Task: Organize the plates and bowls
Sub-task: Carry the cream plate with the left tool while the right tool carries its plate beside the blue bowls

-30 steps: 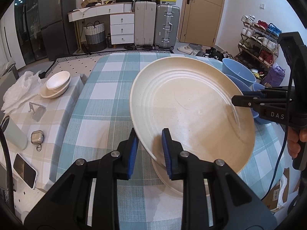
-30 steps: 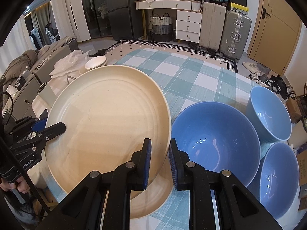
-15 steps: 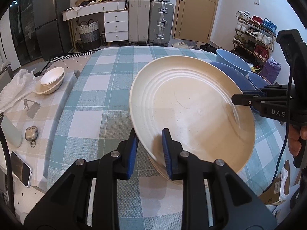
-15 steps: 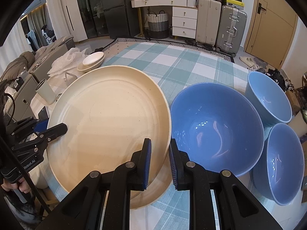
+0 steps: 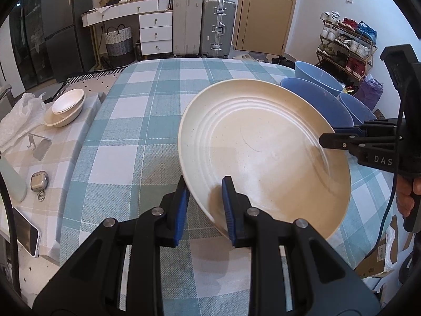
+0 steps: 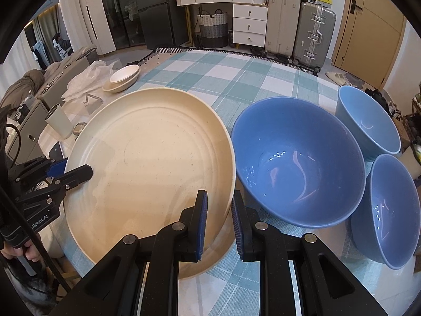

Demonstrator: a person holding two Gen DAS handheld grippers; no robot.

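A large cream plate (image 5: 263, 152) hangs tilted just above the checked table (image 5: 136, 137), gripped at opposite rims. My left gripper (image 5: 205, 187) is shut on its near-left rim, and my right gripper (image 6: 218, 197) is shut on its right rim. Each gripper shows in the other's view: the right gripper (image 5: 331, 137) and the left gripper (image 6: 79, 169). A second cream plate (image 6: 213, 258) lies on the table under the held one, mostly hidden. Right of the plates stand a big blue bowl (image 6: 297, 163) and two smaller blue bowls (image 6: 368, 123) (image 6: 392, 210).
A lower side table (image 5: 65, 142) on the left carries stacked small cream bowls (image 5: 65, 105), a plastic bag (image 5: 18, 123), an earbud case (image 5: 39, 181) and a phone (image 5: 26, 234). Suitcases (image 5: 202, 26) and a shoe rack (image 5: 347, 44) stand beyond the table. A cardboard box (image 5: 379, 255) sits by its right edge.
Both grippers have sunk a little with the cream plate, bringing it closer to the plate lying beneath. The blue bowls have not moved.
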